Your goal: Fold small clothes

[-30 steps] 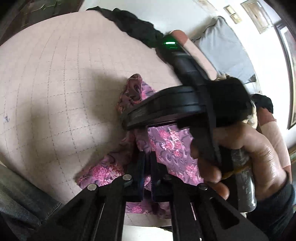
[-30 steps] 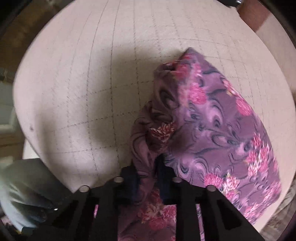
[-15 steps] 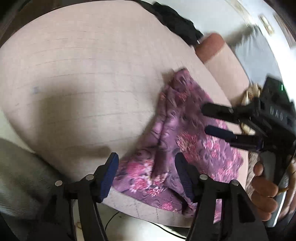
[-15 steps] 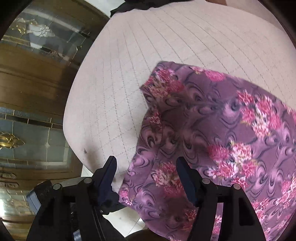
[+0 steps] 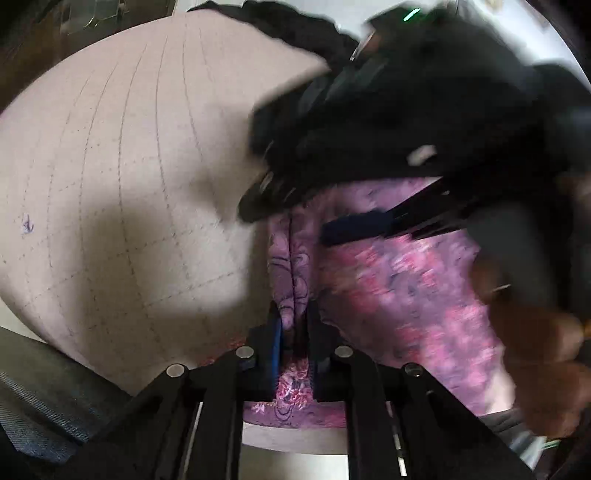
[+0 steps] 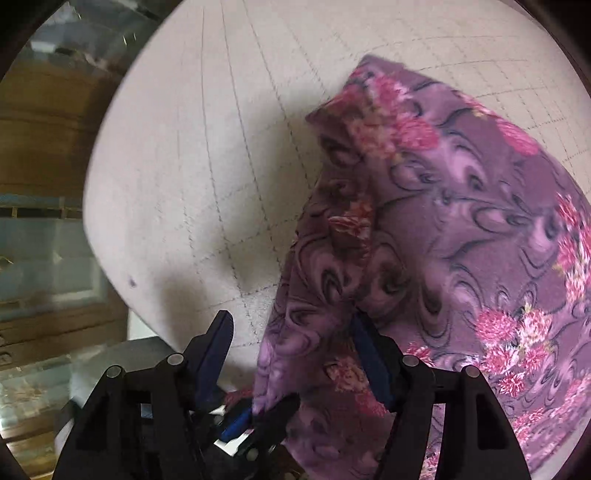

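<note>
purple floral garment (image 6: 461,236) on the quilted pad (image 5: 129,166), thin, limp. left gripper (image 5: 293,332) closing, pinching a bunched fold; right gripper (image 6: 291,354) closing, cloth edge between, not pressed. grab hems.

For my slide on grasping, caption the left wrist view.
Left gripper closing on a floral garment fold; right gripper hovers above.

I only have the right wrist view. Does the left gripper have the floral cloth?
Observer: Yes. In the left wrist view the left gripper is closing its jaws, with a raised fold of the purple floral cloth pinched between them.
Operator: Anything else lying beyond it?
Observer: A black garment lies bunched at the far edge of the gridded table cover.
</note>
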`<state>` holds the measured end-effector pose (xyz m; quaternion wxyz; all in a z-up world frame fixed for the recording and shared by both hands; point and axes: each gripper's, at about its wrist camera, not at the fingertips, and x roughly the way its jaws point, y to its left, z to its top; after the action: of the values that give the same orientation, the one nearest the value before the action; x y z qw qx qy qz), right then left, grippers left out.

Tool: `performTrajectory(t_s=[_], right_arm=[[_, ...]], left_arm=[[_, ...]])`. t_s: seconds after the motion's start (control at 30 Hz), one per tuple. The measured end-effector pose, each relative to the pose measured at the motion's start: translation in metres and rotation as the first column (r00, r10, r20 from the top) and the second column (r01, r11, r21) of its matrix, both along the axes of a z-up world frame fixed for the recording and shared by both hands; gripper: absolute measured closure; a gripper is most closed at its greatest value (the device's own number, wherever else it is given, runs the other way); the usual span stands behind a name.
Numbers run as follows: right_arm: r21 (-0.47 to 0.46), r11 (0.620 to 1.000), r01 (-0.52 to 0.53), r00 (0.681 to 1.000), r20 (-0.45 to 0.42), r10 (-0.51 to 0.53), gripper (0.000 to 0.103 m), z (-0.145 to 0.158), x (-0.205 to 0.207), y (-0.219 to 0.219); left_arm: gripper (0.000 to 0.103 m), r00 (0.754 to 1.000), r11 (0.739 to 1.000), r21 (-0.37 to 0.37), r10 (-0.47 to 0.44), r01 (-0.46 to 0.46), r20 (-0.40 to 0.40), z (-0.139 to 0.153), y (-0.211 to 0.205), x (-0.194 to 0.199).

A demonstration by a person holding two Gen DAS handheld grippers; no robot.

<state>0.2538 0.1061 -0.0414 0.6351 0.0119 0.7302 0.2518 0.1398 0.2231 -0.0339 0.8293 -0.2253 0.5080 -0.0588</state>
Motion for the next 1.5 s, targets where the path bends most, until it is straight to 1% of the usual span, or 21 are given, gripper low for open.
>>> performTrajectory(t_s=[0.03,0.13,0.2,0.27,0.4,0.47,0.53,0.63,0.73,0.83,0.93,1.03,1.17,1.23,1.27,1.3,1.33,1.37,1.43,1.47,1.5], right_arm=[[-0.029,0.999,-0.018,1.0,0.01,0.019,0.036,0.0,-0.001,0.005],[-0.152,0.986,-0.068,0.994,0.07,0.08,0.068,-0.001,-0.006,0.016],[-0.156,0.986,-0.05,0.994,0.092,0.065,0.087,0.006,-0.006,0.009],[-0.086,0.996,-0.009,0.994,0.111,0.018,0.089,0.021,-0.007,-0.012],[0.145,0.984,0.101,0.977,0.172,-0.126,0.089,0.062,-0.025,-0.073],[0.318,0.932,0.173,0.956,0.175,-0.237,0.089,0.08,-0.043,-0.121],[0.478,0.843,0.246,0.921,0.156,-0.357,0.089,0.092,-0.065,-0.18],[0.62,0.72,0.312,0.869,0.12,-0.48,0.089,0.099,-0.094,-0.262],[0.696,0.625,0.355,0.815,0.097,-0.571,0.089,0.096,-0.118,-0.335],[0.725,0.499,0.476,0.732,-0.012,-0.681,0.09,0.063,-0.137,-0.401],[0.668,0.484,0.565,0.674,-0.036,-0.737,0.09,0.044,-0.144,-0.445],[0.601,0.479,0.64,0.633,-0.058,-0.772,0.09,0.018,-0.146,-0.477],[0.463,0.433,0.773,0.557,-0.169,-0.813,0.085,-0.03,-0.14,-0.492],[0.45,0.416,0.79,0.538,-0.183,-0.823,0.08,-0.033,-0.14,-0.495],[0.458,0.42,0.783,0.539,-0.165,-0.826,0.069,-0.026,-0.141,-0.495],[0.469,0.425,0.774,0.541,-0.142,-0.829,0.049,-0.016,-0.147,-0.493],[0.481,0.436,0.76,0.545,-0.108,-0.831,0.037,-0.002,-0.153,-0.493],[0.492,0.45,0.745,0.553,-0.079,-0.829,0.035,0.008,-0.158,-0.49],[0.498,0.511,0.701,0.59,-0.002,-0.807,0.035,0.02,-0.166,-0.481],[0.489,0.533,0.69,0.602,0.022,-0.798,0.042,0.022,-0.169,-0.474],[0.456,0.563,0.689,0.615,0.042,-0.788,0.073,0.016,-0.176,-0.466]], left_arm=[[0.093,0.999,1.0,-0.01,-0.001,0.002,0.04,0.008,0.001,-0.002],[0.095,0.99,0.999,0.026,-0.037,0.034,0.133,0.028,-0.009,-0.007],[0.095,0.985,0.998,-0.008,-0.064,0.066,0.159,0.033,-0.014,-0.008],[0.095,0.973,0.995,-0.005,-0.095,0.098,0.211,0.045,-0.021,-0.015],[0.095,0.916,0.967,0.153,-0.242,0.202,0.319,0.09,-0.066,-0.043],[0.095,0.889,0.948,0.193,-0.307,0.254,0.34,0.11,-0.089,-0.054],[0.095,0.853,0.917,0.236,-0.388,0.321,0.349,0.131,-0.123,-0.064],[0.095,0.78,0.849,0.3,-0.521,0.434,0.346,0.148,-0.187,-0.078],[0.095,0.71,0.769,0.347,-0.634,0.537,0.307,0.138,-0.258,-0.076],[0.095,0.677,0.716,0.347,-0.693,0.606,0.247,0.117,-0.312,-0.068],[0.094,0.658,0.682,0.281,-0.729,0.675,0.189,0.094,-0.351,-0.055],[0.093,0.676,0.686,0.17,-0.727,0.707,0.123,0.069,-0.373,-0.043],[0.087,0.747,0.751,0.029,-0.66,0.66,0.079,0.055,-0.354,-0.032],[0.077,0.776,0.78,0.041,-0.625,0.624,0.082,0.058,-0.341,-0.027],[0.07,0.793,0.797,0.066,-0.604,0.6,0.084,0.06,-0.327,-0.032],[0.068,0.81,0.814,0.091,-0.581,0.574,0.082,0.061,-0.317,-0.028],[0.068,0.825,0.828,0.108,-0.559,0.551,0.078,0.062,-0.299,-0.028],[0.068,0.843,0.842,0.129,-0.535,0.524,0.065,0.06,-0.288,-0.022],[0.068,0.862,0.852,0.176,-0.506,0.493,0.034,0.053,-0.285,-0.01],[0.068,0.868,0.854,0.19,-0.496,0.484,0.019,0.047,-0.28,-0.006],[0.068,0.874,0.857,0.196,-0.487,0.477,0.002,0.038,-0.276,-0.004]])
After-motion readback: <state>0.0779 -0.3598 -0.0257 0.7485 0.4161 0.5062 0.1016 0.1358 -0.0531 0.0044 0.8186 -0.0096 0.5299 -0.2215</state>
